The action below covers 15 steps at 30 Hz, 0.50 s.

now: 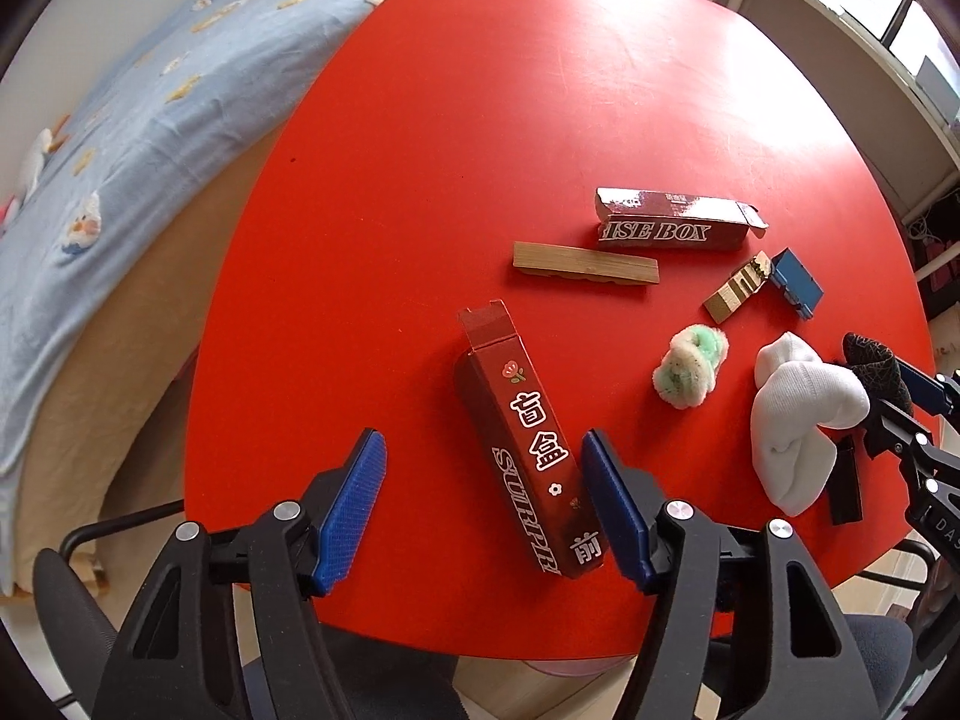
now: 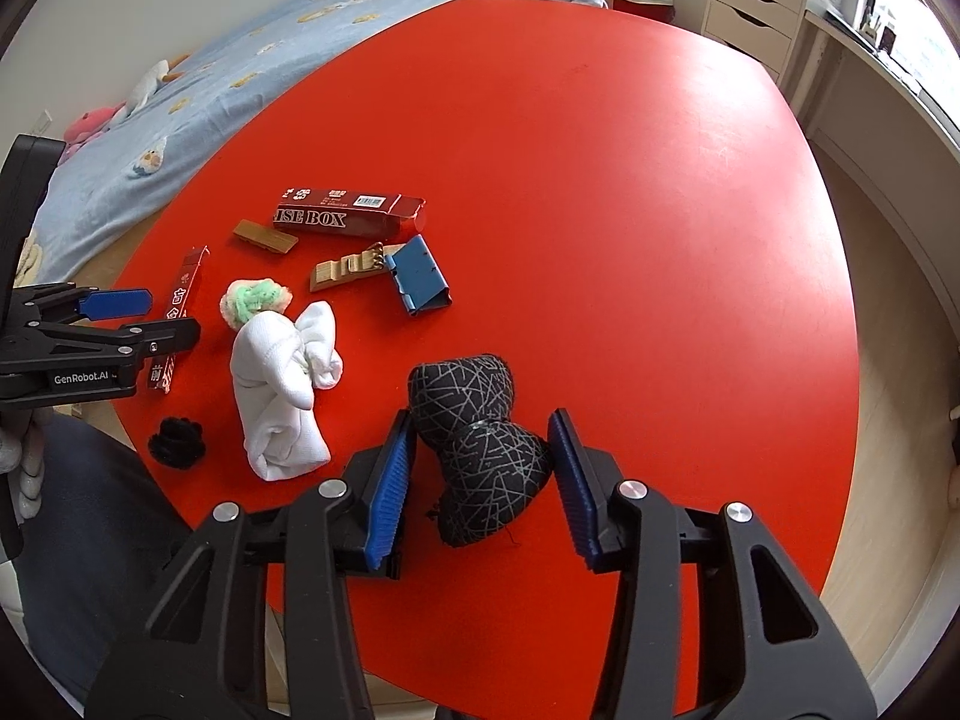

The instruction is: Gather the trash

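Observation:
On the red table (image 2: pixel 600 180) a dark red carton (image 1: pixel 528 450) lies between the jaws of my left gripper (image 1: pixel 483 438). The right pad touches its near end and the left pad stands well clear, so the gripper is open. A black sock bundle with a grey line pattern (image 2: pixel 480 450) sits between the pads of my right gripper (image 2: pixel 483 417), which touch it on both sides. A second red carton (image 1: pixel 672 222), a wooden strip (image 1: pixel 585 264), a notched wooden piece (image 1: pixel 735 291) and a small blue box (image 1: pixel 795 285) lie farther back.
A fuzzy green-and-white scrunchie (image 1: pixel 690 372) and a white sock bundle (image 1: pixel 792 420) lie between the two grippers. A small black ruffled item (image 2: pixel 177 441) sits near the front edge. A bed with a blue cover (image 1: pixel 120 120) runs along the table's left side, drawers (image 2: pixel 756 6) stand behind.

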### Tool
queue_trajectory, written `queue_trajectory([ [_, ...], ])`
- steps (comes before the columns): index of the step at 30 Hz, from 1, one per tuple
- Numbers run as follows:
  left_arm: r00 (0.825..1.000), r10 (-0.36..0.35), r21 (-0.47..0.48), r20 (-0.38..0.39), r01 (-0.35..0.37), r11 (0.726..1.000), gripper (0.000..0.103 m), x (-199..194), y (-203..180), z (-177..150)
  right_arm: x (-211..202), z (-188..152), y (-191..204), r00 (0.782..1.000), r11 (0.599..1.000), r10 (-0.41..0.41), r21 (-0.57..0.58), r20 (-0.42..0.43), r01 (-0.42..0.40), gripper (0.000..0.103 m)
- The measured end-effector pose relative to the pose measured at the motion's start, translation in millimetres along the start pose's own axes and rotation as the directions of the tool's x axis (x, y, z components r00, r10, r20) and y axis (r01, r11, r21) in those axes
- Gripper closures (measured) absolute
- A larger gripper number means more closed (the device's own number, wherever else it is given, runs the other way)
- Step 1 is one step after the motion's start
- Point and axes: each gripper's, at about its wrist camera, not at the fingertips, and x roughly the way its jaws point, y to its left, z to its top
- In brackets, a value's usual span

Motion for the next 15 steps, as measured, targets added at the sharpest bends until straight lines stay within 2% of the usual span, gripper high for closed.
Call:
queue_trajectory([
  [1,1.000,-0.002,0.006,0.003,0.002,1.000,0.047,-1.0,1.5,-0.1,-0.7,0.3,-0.5,1.000,1.000,-0.002,0.004,0.002,0.002,0.059],
  [6,0.999,-0.035,0.033,0.015,0.034,0.999,0.078,-4.2,12.1,1.1,-3.6,1.2,-2.9,1.000,0.999,-0.018,0.028,0.011,0.017,0.063],
  [10,0.997,-0.067,0.077,0.037,0.064,0.995,0.084,-3.9,16.6,0.7,-5.6,0.2,-4.6,0.999,0.999,-0.028,0.045,0.019,0.027,0.064],
  [11,0.997,-0.065,0.089,0.047,0.060,0.994,0.089,-3.9,16.6,-0.6,-6.1,-0.2,-4.9,0.999,0.998,-0.032,0.049,0.020,0.031,0.064],
  [15,0.994,-0.073,0.116,0.078,0.063,0.991,0.089,-4.9,18.3,-3.3,-11.8,-1.4,-5.2,0.998,0.997,-0.045,0.062,0.034,0.042,0.064],
])
